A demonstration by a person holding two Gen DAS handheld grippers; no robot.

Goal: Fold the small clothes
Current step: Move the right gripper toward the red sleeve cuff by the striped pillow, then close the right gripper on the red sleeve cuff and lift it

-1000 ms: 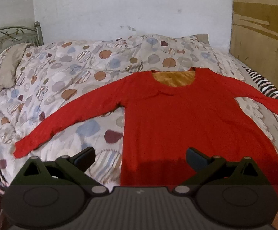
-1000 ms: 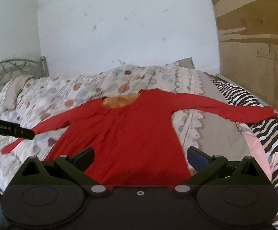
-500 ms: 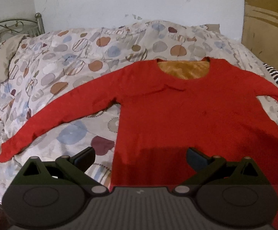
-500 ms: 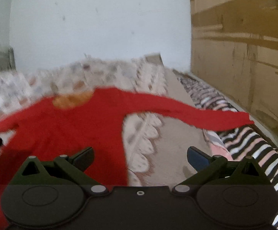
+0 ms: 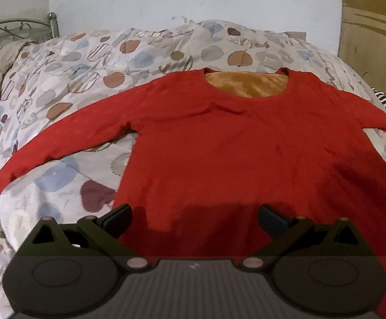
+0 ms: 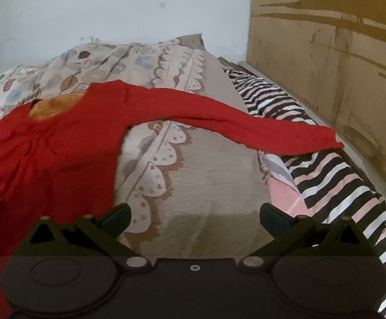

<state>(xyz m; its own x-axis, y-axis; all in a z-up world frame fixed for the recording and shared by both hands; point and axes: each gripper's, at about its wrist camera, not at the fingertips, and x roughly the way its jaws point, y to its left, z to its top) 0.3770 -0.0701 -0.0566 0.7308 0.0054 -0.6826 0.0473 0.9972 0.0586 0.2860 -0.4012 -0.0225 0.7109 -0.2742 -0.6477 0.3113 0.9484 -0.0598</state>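
A red long-sleeved top [image 5: 246, 146] lies flat and spread out on the bed, neck away from me, with an orange lining [image 5: 248, 86] showing in the neckline. My left gripper [image 5: 195, 218] hovers open over the lower part of its body, holding nothing. In the right wrist view the same red top [image 6: 46, 154] fills the left side, and its right sleeve [image 6: 246, 122] stretches out to a cuff [image 6: 326, 138] on the striped sheet. My right gripper [image 6: 195, 218] is open above the quilt, right of the top's body and short of the sleeve.
A patterned quilt [image 5: 73, 79] covers the bed. A black, white and pink striped sheet [image 6: 326, 186] runs along the right side beside a brown board wall [image 6: 339, 53]. A metal bed frame [image 5: 12, 26] stands at the far left. White wall behind.
My left gripper has moved closer over the top's body. My right gripper has swung to the right, so the right sleeve and striped sheet now fill its view.
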